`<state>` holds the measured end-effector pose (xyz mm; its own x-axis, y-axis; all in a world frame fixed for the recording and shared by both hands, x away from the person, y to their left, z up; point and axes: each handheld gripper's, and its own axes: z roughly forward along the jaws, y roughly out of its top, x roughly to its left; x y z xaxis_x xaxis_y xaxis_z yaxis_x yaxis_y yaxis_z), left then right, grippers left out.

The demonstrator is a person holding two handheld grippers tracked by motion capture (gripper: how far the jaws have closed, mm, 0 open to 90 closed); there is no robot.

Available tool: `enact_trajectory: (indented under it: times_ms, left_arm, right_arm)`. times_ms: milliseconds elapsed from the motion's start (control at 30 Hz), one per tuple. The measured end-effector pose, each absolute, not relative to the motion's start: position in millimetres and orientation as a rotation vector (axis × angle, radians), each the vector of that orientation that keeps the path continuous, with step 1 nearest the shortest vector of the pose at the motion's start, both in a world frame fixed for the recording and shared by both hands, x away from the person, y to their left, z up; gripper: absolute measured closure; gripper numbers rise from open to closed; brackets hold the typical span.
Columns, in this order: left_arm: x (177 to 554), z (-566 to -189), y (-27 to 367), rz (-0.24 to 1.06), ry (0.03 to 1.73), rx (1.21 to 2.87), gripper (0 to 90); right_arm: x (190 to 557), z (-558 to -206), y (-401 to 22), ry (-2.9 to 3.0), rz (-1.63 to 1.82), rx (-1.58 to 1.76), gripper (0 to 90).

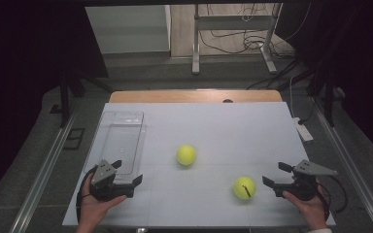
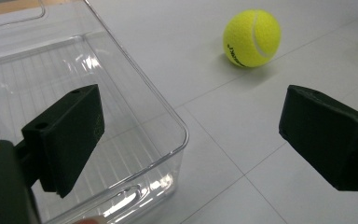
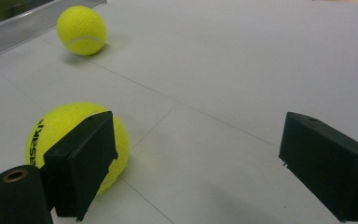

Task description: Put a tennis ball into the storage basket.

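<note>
My left fingers (image 1: 128,172) are spread wide and hold nothing. In the left gripper view one finger (image 2: 70,135) hangs over the near corner of the clear plastic box (image 2: 179,140), and the other is out over the bare white bench (image 1: 223,131). Past these fingers, farther off and a bit toward the right one, sits a yellow ball (image 2: 252,38). It is well apart from them.

My right fingers (image 1: 277,174) are spread wide too and grip nothing. In the right gripper view a second yellow ball (image 3: 56,135) sits just beside the left finger, partly behind it. I cannot tell if the finger touches the ball. This ball has black letters on it. The gap between these fingers has just bench in it.

The far ball (image 3: 81,30) lies past the near one, close to the box.
</note>
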<state>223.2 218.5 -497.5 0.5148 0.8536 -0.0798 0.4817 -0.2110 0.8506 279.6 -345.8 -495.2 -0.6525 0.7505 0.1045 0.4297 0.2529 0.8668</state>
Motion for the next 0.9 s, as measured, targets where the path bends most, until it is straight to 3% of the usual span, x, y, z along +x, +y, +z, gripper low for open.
enact_trajectory:
  times_ms: [900]
  left_arm:
    - [216.7, -487.3, 218.7, 0.525, 1.135, 1.839, 7.9]
  right_arm:
    - [289.0, -501.1, -342.6, 2.224, 1.369, 1.076, 11.3]
